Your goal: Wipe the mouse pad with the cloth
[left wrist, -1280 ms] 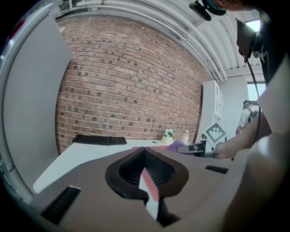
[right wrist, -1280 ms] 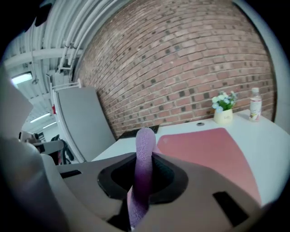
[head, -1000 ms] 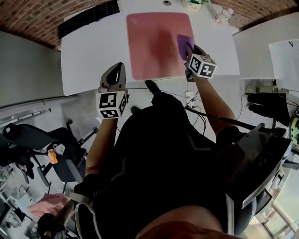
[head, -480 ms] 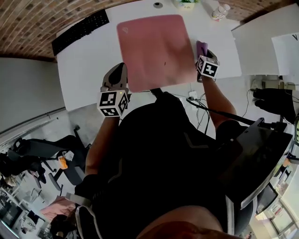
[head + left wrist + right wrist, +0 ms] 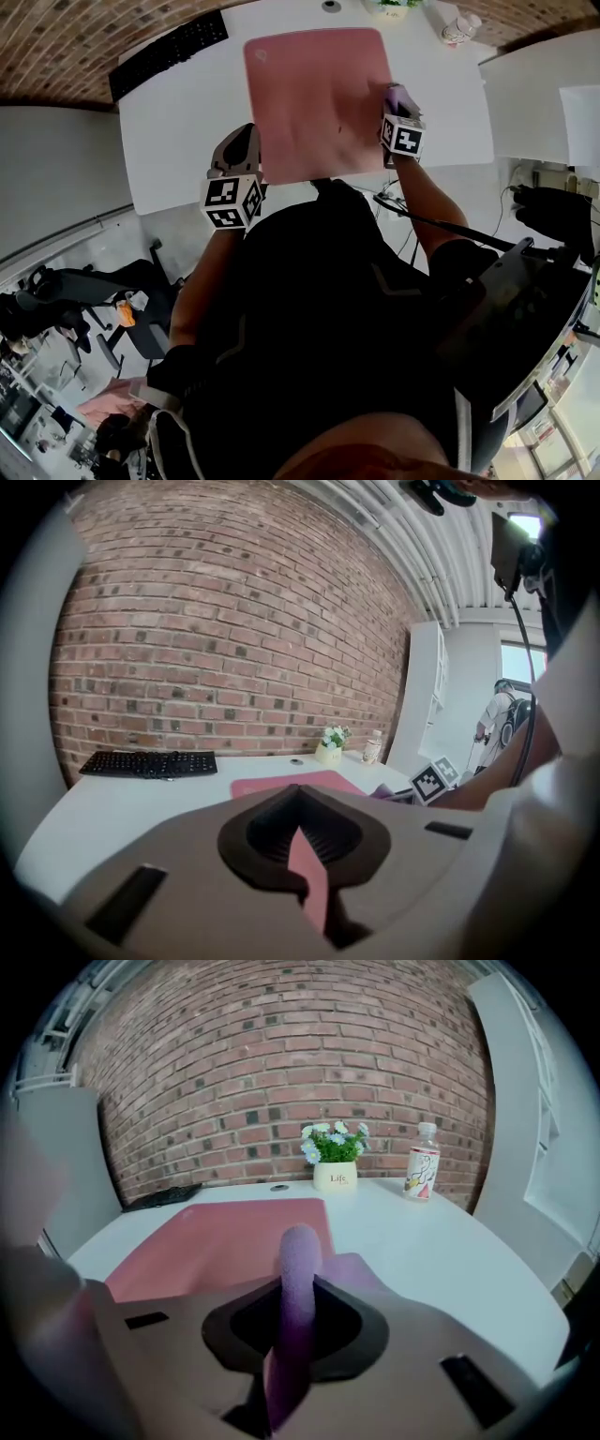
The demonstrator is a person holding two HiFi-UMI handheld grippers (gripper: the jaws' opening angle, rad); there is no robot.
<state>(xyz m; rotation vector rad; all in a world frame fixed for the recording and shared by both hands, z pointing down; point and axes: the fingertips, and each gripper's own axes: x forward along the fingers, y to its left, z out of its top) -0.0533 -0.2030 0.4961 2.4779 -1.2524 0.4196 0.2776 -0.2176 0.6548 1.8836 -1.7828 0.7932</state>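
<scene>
The pink mouse pad [image 5: 314, 98] lies on the white table [image 5: 178, 131] and also shows in both gripper views [image 5: 225, 1241] [image 5: 291, 785]. My right gripper [image 5: 398, 103] is at the pad's right edge, shut on a purple cloth [image 5: 401, 94]. In the right gripper view the cloth [image 5: 300, 1269] stands folded between the jaws of that gripper [image 5: 298, 1307]. My left gripper [image 5: 239, 150] hovers at the table's near edge, just left of the pad. Its jaws [image 5: 300, 832] are closed, with only a thin pink sliver in the seam.
A black keyboard [image 5: 169, 52] lies at the table's far left. A flower pot [image 5: 335, 1176] and a bottle [image 5: 421, 1162] stand at the back. Another white table [image 5: 534, 94] adjoins on the right. Office chairs [image 5: 84, 281] and cables [image 5: 412, 220] are below.
The right gripper carried the cloth from the pad's right part out past its right edge, then back to that edge. The left gripper stayed put.
</scene>
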